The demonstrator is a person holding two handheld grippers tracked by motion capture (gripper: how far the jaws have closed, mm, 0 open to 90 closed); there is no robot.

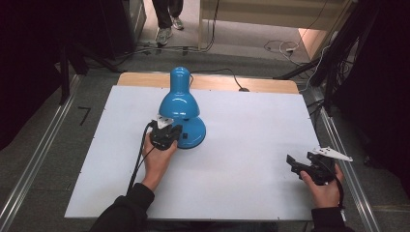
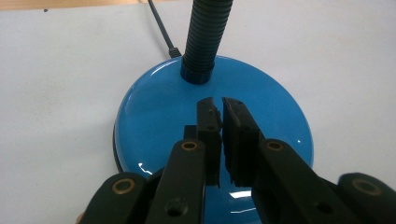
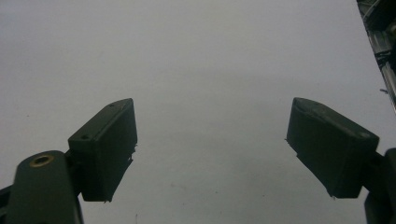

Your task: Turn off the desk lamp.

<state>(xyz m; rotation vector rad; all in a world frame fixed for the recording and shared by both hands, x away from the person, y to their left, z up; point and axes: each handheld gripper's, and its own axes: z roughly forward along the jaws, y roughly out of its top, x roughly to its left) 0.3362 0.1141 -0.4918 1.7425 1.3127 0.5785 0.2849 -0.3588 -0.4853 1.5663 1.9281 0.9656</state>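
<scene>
High view: one blue lamp point(image 1: 181, 108), two tongs, left point(image 1: 165, 135) nearly closed

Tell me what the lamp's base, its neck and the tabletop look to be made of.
Lamp base: glossy blue, probably painted metal or hard plastic; it shows sharp highlights.
Neck: black ribbed flexible tube; plastic or coated metal, cannot tell.
Tabletop: matte white sheet, without glare, laid over a light wooden board that shows at the far edge.

left tongs point(image 2: 220, 105): jaws nearly together | over blue lamp base point(image 2: 154, 116) | ribbed black neck point(image 2: 204, 35) beyond
</scene>
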